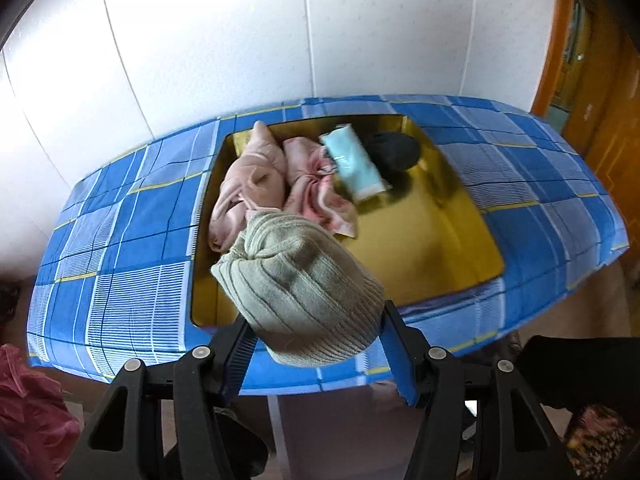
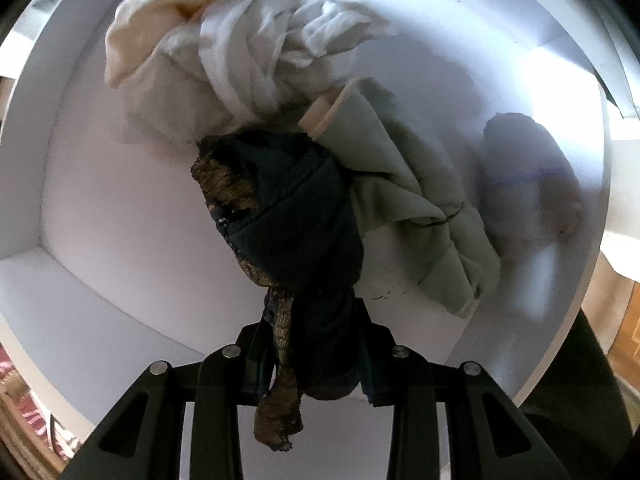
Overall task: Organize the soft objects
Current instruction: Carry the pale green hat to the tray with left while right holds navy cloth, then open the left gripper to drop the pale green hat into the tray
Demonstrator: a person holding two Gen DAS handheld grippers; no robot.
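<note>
My left gripper (image 1: 316, 344) is shut on a grey-green ribbed knit hat (image 1: 304, 284), held above the near edge of a gold tray (image 1: 440, 240). In the tray lie two pink cloths (image 1: 256, 176) (image 1: 316, 188), a light blue packet (image 1: 356, 164) and a black soft item (image 1: 394, 150). My right gripper (image 2: 316, 344) is shut on a dark navy cloth with gold-brown trim (image 2: 296, 216), held inside a white bin (image 2: 120, 216). In the bin lie white cloths (image 2: 248, 52) and a pale green cloth (image 2: 404, 200).
The tray sits on a table under a blue checked cloth (image 1: 120, 240), next to a white wall (image 1: 200, 40). A wooden door (image 1: 592, 80) stands at the right. A red item (image 1: 28, 408) lies low at the left.
</note>
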